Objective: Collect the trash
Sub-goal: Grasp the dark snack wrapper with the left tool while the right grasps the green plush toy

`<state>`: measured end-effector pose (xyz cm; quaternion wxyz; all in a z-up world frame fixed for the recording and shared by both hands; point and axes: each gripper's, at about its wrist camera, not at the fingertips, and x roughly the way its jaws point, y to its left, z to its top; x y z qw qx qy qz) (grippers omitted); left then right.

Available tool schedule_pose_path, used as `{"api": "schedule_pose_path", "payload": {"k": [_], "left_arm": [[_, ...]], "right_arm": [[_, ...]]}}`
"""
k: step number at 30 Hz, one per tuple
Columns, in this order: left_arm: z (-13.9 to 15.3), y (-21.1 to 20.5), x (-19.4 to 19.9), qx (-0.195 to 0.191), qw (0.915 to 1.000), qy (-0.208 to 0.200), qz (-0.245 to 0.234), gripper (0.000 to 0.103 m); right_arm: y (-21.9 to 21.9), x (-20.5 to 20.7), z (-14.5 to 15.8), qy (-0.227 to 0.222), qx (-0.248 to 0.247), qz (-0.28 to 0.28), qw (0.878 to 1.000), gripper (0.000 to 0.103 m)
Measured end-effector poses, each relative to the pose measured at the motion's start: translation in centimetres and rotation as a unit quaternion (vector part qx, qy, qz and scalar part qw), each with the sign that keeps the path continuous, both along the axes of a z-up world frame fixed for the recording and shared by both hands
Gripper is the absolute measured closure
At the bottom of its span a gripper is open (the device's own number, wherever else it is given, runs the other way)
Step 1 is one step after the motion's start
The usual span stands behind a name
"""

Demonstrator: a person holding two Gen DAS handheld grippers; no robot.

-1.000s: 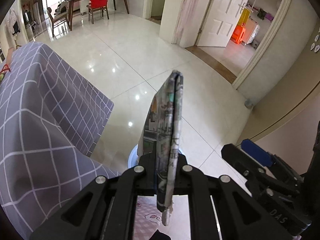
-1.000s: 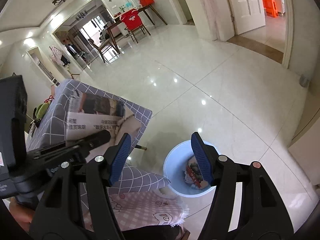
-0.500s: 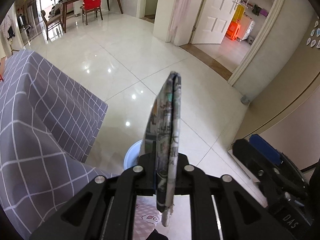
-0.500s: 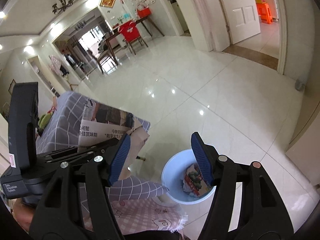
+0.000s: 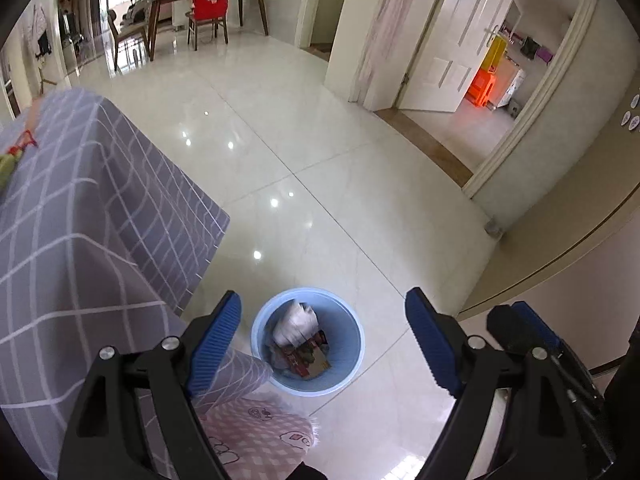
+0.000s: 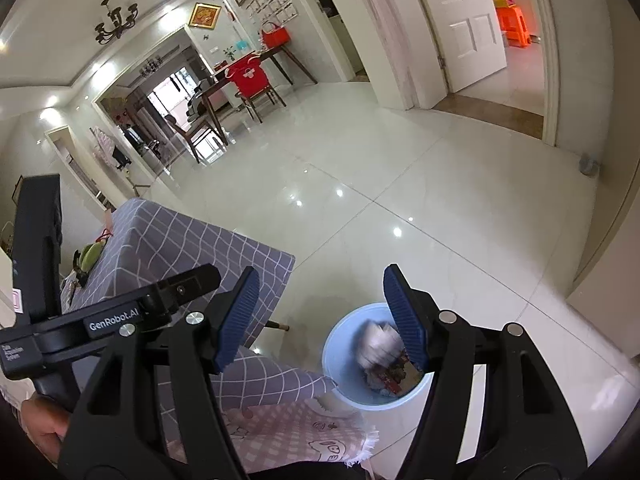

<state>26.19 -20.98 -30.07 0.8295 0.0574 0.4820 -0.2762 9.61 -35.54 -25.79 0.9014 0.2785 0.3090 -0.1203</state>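
1. Two tongs, left tongs (image 5: 322, 344) and right tongs (image 6: 318, 318), stand wide and hold nothing above the blue bin (image 5: 352, 344).
2. Trash: crumpled paper (image 5: 296, 322) lies inside the bin, on the floor just beside the worktop (image 5: 80, 240) corner.
3. Step, as judged: drop finished; next, return over the worktop for remaining litter.
4. Room: open floor (image 5: 340, 180) beyond; the cloth edge hangs near the bin rim.

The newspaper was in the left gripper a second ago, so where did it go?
The left gripper opened and let the newspaper go; it now lies crumpled in the blue bin below. The right gripper stayed open and empty, and the bin and checked tablecloth stayed put.
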Motion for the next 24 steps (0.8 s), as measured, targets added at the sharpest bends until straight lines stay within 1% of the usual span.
{"api": "schedule_pose_path", "payload": {"k": [2,7,13,15,18,20,24], "left_arm": [[0.8,0.5,-0.4,-0.002,0.9999,-0.011,-0.001,0.021],[3.1,2.5,-1.2,-0.004,0.9993,-0.033,0.016,0.021],[6.5,6.7,-1.6,-0.011,0.9968,-0.065,0.046,0.021],[7.7,8.8,-1.5,-0.016,0.9954,-0.075,0.059,0.021],[8.9,12.2,-0.8,-0.027,0.9922,-0.084,0.088,0.021],[9.4,14.8,0.1,-0.027,0.9893,-0.086,0.115,0.021],[9.8,19.9,2.4,-0.030,0.9815,-0.081,0.171,0.021]], "right_arm": [[0.6,0.1,0.5,-0.003,-0.003,0.006,1.000,0.039],[2.3,0.5,2.1,-0.014,-0.010,0.024,1.000,0.039],[5.7,1.8,4.2,-0.030,-0.019,0.057,0.998,0.038],[7.2,2.6,4.8,-0.036,-0.021,0.074,0.996,0.038],[9.6,4.3,5.8,-0.041,-0.024,0.103,0.994,0.038],[11.5,5.7,6.2,-0.043,-0.027,0.125,0.991,0.038],[14.7,8.4,6.8,-0.044,-0.030,0.162,0.985,0.038]]}}
